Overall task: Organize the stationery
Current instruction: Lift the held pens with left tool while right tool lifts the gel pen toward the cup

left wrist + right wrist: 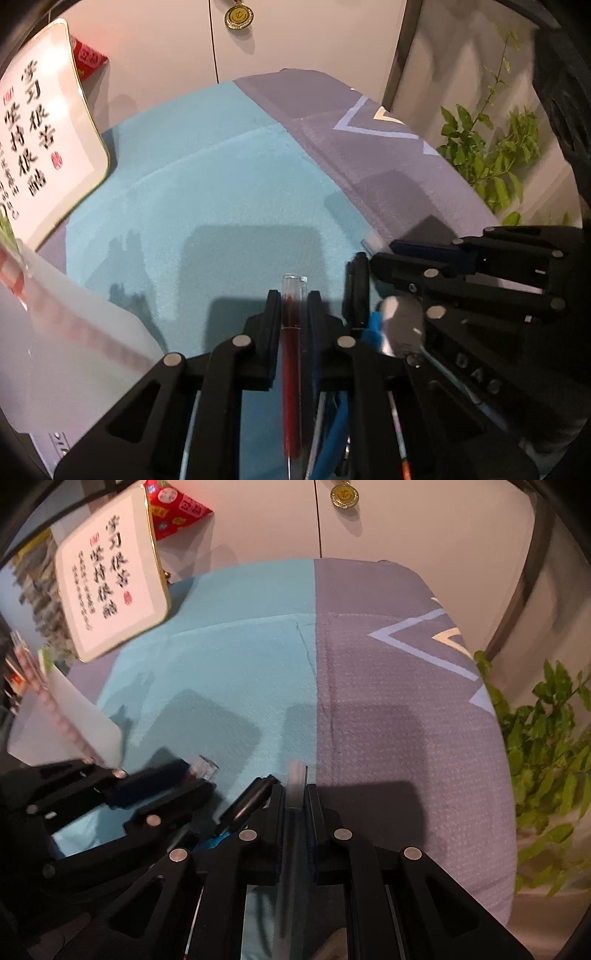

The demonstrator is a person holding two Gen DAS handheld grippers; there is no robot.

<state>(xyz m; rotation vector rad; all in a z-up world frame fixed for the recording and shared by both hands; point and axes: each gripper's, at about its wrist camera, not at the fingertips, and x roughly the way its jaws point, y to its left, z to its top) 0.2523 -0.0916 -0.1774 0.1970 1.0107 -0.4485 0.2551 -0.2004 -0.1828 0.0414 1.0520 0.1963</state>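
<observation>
At the far left a translucent plastic pouch (55,354) lies on the cloth, and a framed calligraphy plaque (44,136) leans behind it; I judge the pouch is where the pens should go, so what matters for the coming move is that it lies to the left of both claws. The left gripper (293,310) is pressed together on a red pen (291,369). This pen runs straight along the fingers, with its clear end (294,282) sticking out beyond the tips, over the blue-and-grey cloth (221,184). The left hand is the nearer one to the pouch, whose edge is just beside its left finger. More to the right, the right gripper (295,794) is also closed, pinching a pen with a frosted clear cap (295,786), which again lies along the fingers and points forward. In the left wrist view this gripper comes in from the right, very near to the left one, with blue pens (371,328) and a blurred silver object (400,325) between them; what that object is I cannot tell. So the right hand must pass over or around the left one to reach the pouch, and the two tools could collide. At the far right a green plant (546,746) stands well apart.
</observation>
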